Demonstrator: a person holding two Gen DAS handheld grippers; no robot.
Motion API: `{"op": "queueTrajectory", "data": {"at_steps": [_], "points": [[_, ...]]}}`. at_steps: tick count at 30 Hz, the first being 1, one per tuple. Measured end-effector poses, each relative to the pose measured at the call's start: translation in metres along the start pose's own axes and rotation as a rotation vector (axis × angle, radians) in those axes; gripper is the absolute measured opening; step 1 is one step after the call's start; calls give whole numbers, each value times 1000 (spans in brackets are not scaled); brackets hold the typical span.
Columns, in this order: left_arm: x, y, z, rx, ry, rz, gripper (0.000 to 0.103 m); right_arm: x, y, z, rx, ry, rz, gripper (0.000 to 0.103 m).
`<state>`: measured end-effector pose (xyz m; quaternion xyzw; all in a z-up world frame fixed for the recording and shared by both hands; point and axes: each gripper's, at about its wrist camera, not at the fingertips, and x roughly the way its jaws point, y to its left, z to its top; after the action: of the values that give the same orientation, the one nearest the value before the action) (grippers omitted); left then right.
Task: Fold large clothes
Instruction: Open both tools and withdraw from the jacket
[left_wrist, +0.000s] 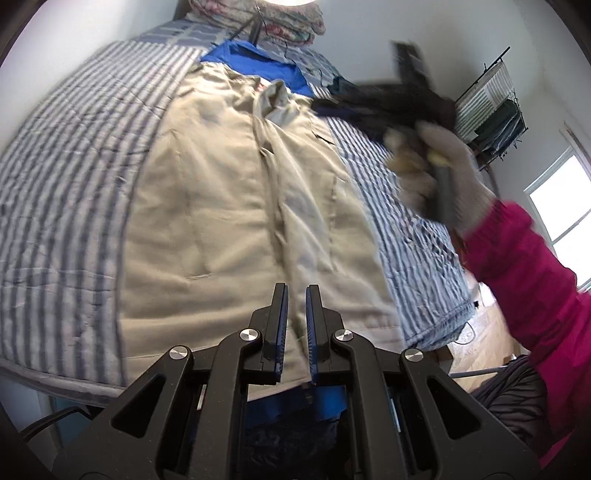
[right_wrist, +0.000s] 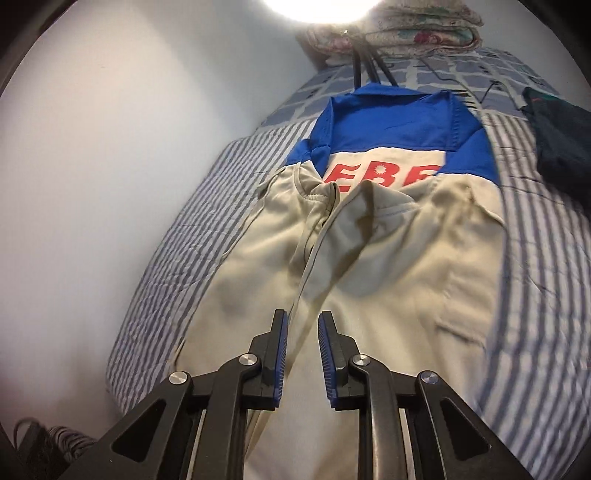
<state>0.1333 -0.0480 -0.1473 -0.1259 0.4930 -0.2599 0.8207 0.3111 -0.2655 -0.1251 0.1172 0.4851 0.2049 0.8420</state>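
Observation:
A large beige jacket (left_wrist: 229, 206) with a blue yoke and red letters lies spread on the striped bed, with both sides folded in toward the middle. It also shows in the right wrist view (right_wrist: 369, 266). My left gripper (left_wrist: 296, 290) is open and empty, held just above the jacket's near hem. My right gripper (right_wrist: 302, 316) is open and empty above the jacket's lower middle. In the left wrist view the right gripper (left_wrist: 321, 103) shows blurred near the jacket's upper right, held by a gloved hand (left_wrist: 443, 173).
The bed has a blue-and-white striped quilt (left_wrist: 74, 177). A folded floral blanket (right_wrist: 399, 29) lies at the head. A dark garment (right_wrist: 557, 147) lies at the bed's right. A clothes rack (left_wrist: 495, 107) and a window (left_wrist: 561, 206) stand beyond the bed's right side.

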Motion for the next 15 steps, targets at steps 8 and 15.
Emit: {"op": "queueTrajectory", "data": {"at_steps": [8, 15], "points": [[-26, 53, -9, -124, -66, 53, 37, -46, 19, -79, -64, -22, -131, 26], [-28, 56, -11, -118, -76, 73, 37, -2, -9, -76, 43, -36, -140, 26]]}}
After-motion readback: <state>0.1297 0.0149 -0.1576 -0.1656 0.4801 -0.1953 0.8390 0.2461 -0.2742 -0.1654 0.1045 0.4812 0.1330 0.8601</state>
